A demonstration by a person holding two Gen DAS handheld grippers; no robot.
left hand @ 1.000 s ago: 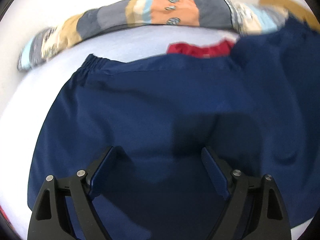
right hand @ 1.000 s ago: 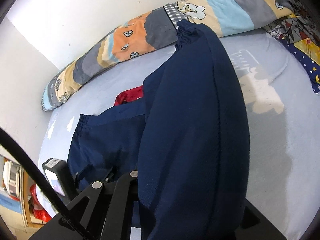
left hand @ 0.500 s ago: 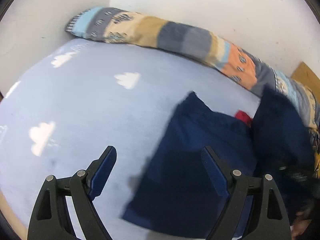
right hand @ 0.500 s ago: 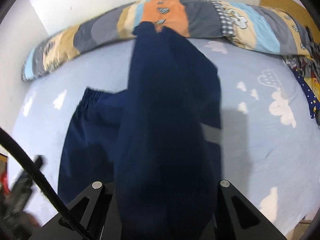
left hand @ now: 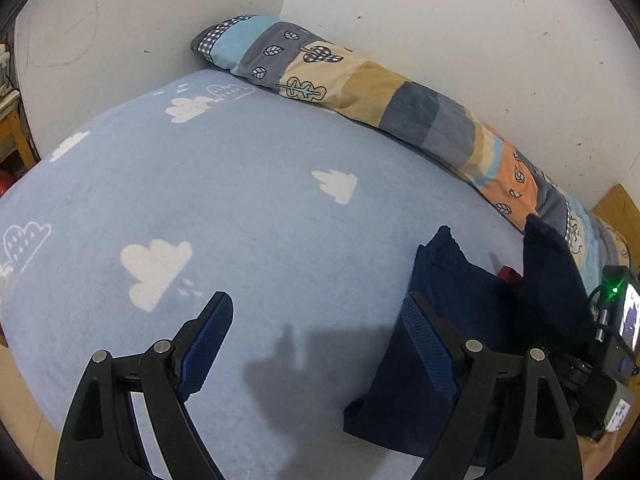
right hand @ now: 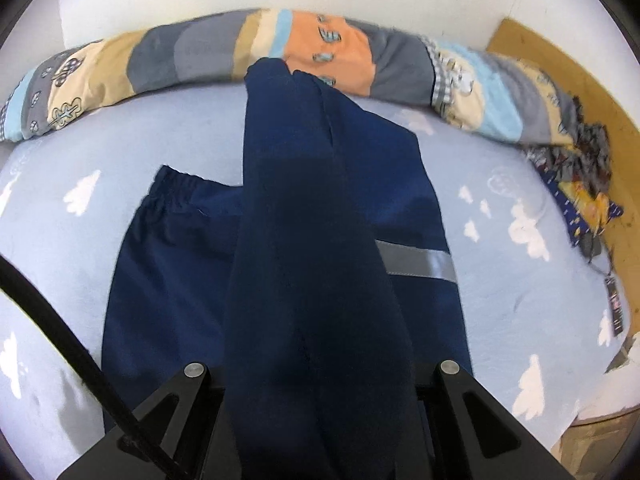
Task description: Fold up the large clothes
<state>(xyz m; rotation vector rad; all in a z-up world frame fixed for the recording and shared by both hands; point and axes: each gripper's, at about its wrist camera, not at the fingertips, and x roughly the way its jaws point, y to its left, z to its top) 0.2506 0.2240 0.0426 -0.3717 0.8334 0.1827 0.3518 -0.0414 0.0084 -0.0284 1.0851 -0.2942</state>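
Navy trousers (right hand: 172,264) lie flat on the light blue bed sheet (right hand: 72,248), with an elastic waistband at the far left and a grey reflective stripe (right hand: 416,264) on the right. My right gripper (right hand: 320,376) is shut on one part of them. That navy fabric (right hand: 320,208) hangs forward over the flat part and hides the fingers. In the left wrist view the trousers (left hand: 448,320) sit at the right. My left gripper (left hand: 318,332) is open and empty above bare sheet (left hand: 240,208), its right finger (left hand: 424,340) beside the trousers' edge.
A long patchwork bolster (left hand: 400,100) (right hand: 200,52) runs along the white wall. A bit of red cloth (left hand: 510,274) peeks out behind the trousers. Patterned bedding (right hand: 580,168) is heaped at the right beside a wooden board (right hand: 540,56). A black cable (right hand: 60,340) crosses the lower left.
My left gripper has lifted off the trousers and swung left over bare sheet, still open. My right gripper has carried the navy fabric across, so it now hangs centred over the flat trousers.
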